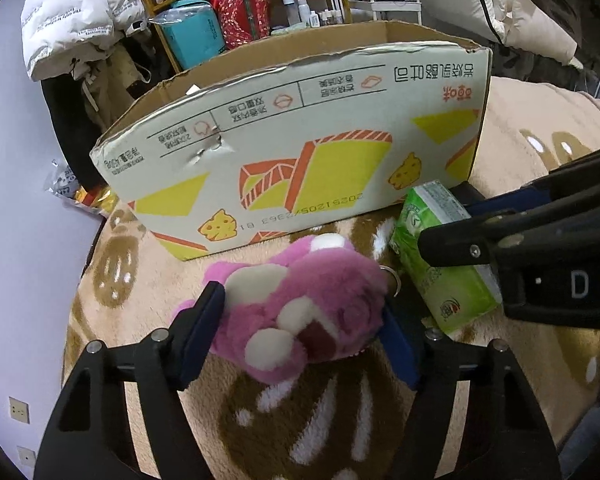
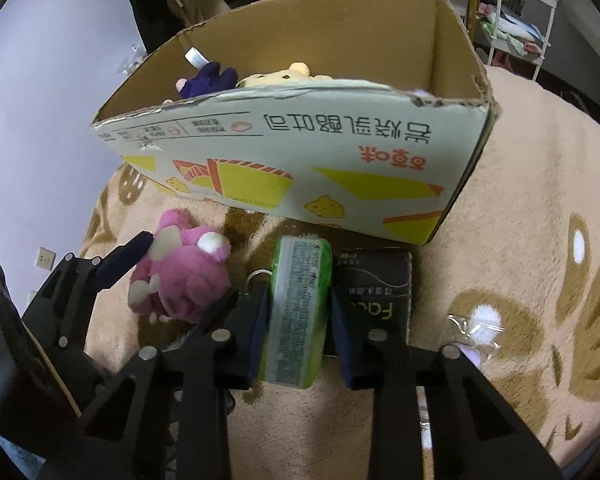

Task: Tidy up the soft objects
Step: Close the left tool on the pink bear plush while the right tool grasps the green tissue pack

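Pink plush toy with cream patches [image 1: 296, 316]: lies on the beige fleece blanket with brown pattern [image 1: 540, 128], just in front of the printed cardboard box [image 1: 284, 160]. The left gripper [image 1: 300, 320] has its blue pads pressed to both sides of the plush, holding it. A metal key ring [image 1: 392, 280] shows at the toy's right edge.

Green soft tissue pack [image 2: 298, 316]: lies just right of the plush, near the box's front wall. The right gripper [image 2: 296, 324] is closed on it, a pad on each long side.

Black soft tissue pack [image 2: 374, 292]: touches the green pack's right side, on the blanket.

Box, open-topped: contains a dark purple plush [image 2: 208, 78] and a yellow spotted plush [image 2: 276, 76].

Clear plastic wrapper [image 2: 476, 328]: on the blanket, well right of the packs.
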`<act>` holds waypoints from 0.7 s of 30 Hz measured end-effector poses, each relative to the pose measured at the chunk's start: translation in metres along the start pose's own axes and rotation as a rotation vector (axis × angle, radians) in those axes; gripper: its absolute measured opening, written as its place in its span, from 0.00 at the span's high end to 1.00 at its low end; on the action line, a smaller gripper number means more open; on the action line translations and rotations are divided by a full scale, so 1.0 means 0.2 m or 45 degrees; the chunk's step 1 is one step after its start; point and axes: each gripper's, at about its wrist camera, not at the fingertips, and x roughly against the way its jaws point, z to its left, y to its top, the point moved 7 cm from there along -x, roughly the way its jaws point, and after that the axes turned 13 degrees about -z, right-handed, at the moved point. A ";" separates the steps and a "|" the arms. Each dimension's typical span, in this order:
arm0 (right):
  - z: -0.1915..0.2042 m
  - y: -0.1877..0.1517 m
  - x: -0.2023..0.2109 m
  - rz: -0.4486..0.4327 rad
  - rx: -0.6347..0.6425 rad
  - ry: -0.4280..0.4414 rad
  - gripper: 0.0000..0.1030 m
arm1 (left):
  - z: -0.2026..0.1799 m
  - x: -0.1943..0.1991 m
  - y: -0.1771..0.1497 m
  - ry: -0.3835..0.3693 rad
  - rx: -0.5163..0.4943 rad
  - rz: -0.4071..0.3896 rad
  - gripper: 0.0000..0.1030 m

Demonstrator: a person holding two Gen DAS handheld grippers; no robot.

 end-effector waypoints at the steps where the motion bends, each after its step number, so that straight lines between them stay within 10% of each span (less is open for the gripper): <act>1: 0.00 0.00 0.00 0.001 0.000 -0.002 0.70 | 0.01 0.00 0.00 -0.004 0.017 -0.001 0.30; 21: 0.02 0.13 0.31 -0.313 0.014 -0.004 0.71 | 0.21 0.21 0.12 0.086 0.285 -0.136 0.37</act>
